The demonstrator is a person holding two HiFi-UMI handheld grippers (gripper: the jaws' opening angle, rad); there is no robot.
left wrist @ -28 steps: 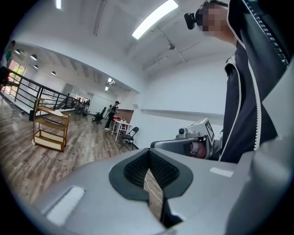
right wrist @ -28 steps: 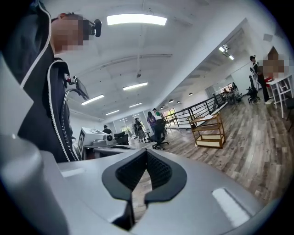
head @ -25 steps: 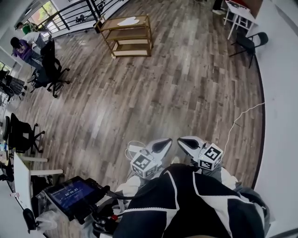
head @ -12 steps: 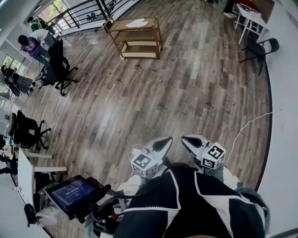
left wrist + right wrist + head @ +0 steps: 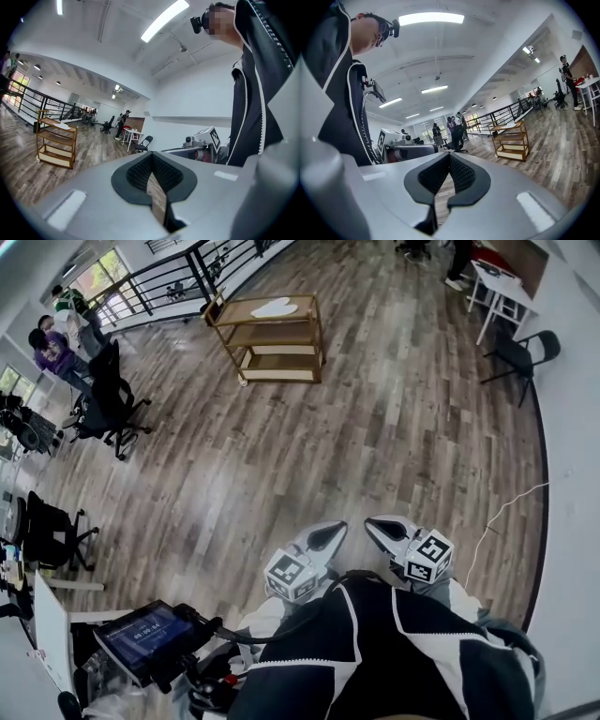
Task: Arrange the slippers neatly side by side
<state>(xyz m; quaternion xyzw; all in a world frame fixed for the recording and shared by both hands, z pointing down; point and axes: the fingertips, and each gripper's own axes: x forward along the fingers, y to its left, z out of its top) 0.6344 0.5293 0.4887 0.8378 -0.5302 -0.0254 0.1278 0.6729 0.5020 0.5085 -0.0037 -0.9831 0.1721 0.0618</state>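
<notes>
**Both grippers closed and empty above the wood floor**

The left gripper point(image 5: 326, 534) and right gripper point(image 5: 379, 530) are held side by side over the wood floor point(image 5: 281, 456). The left fingers point(image 5: 137, 171) and the right fingers point(image 5: 462, 175) are pressed together with nothing between them. At 11 o'clock, well apart, stands a wooden shelf rack point(image 5: 272, 341). A white item point(image 5: 275, 307) lies on its top shelf, possibly the slippers, too small to tell. Office chairs point(image 5: 105, 395) sit at 10 o'clock.

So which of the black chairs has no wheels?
The folding chair beside the white table, upper right in the head view: plain straight legs. The office chairs at the left stand on wheeled star bases.
</notes>
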